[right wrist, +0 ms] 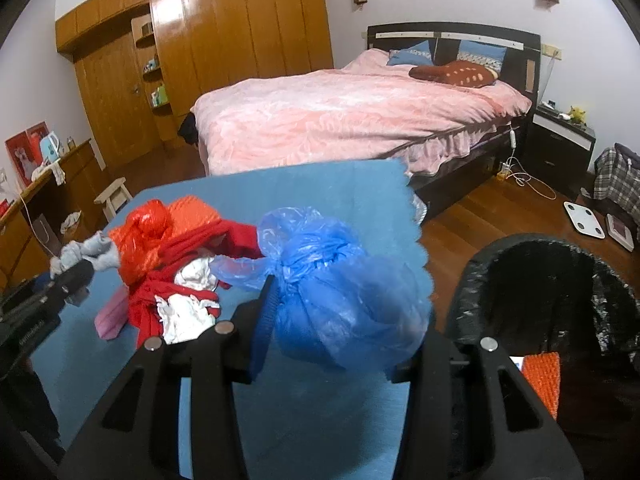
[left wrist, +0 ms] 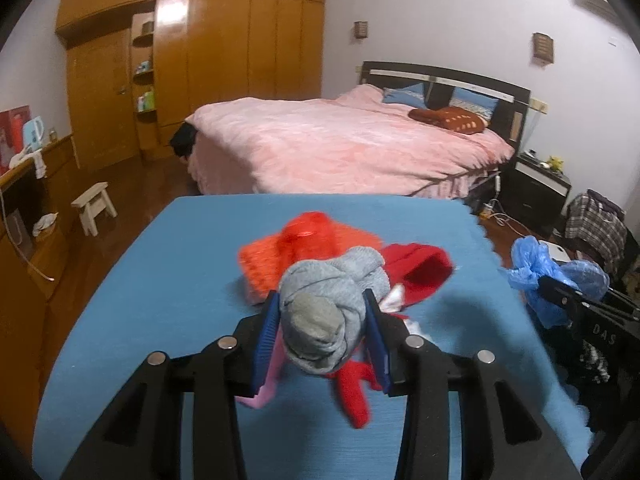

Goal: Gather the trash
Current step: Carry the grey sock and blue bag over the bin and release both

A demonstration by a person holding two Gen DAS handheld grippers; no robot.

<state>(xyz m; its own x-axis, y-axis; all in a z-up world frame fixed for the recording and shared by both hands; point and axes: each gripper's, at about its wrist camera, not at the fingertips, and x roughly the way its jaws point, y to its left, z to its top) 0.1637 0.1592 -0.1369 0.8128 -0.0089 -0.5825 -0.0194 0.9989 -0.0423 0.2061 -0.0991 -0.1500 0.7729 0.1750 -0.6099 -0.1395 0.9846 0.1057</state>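
Observation:
My left gripper (left wrist: 320, 300) is shut on a grey balled-up sock (left wrist: 328, 312) just above the blue table (left wrist: 160, 280). Behind it lie an orange plastic bag (left wrist: 296, 240) and red cloth (left wrist: 416, 268). My right gripper (right wrist: 344, 292) is shut on a blue plastic bag (right wrist: 340, 280), held near the table's right edge, beside a bin lined with a black bag (right wrist: 536, 292). In the right wrist view the left gripper (right wrist: 68, 276) with the grey sock (right wrist: 86, 254) is at far left, next to the orange bag (right wrist: 144, 236) and red-and-white cloth (right wrist: 180, 300).
A pink bed (right wrist: 352, 120) stands behind the table, a wooden wardrobe (right wrist: 224, 28) at the back. A small stool (left wrist: 94, 204) and a desk (left wrist: 24, 200) are on the left. A white scale (right wrist: 586, 220) and cables lie on the wooden floor at right.

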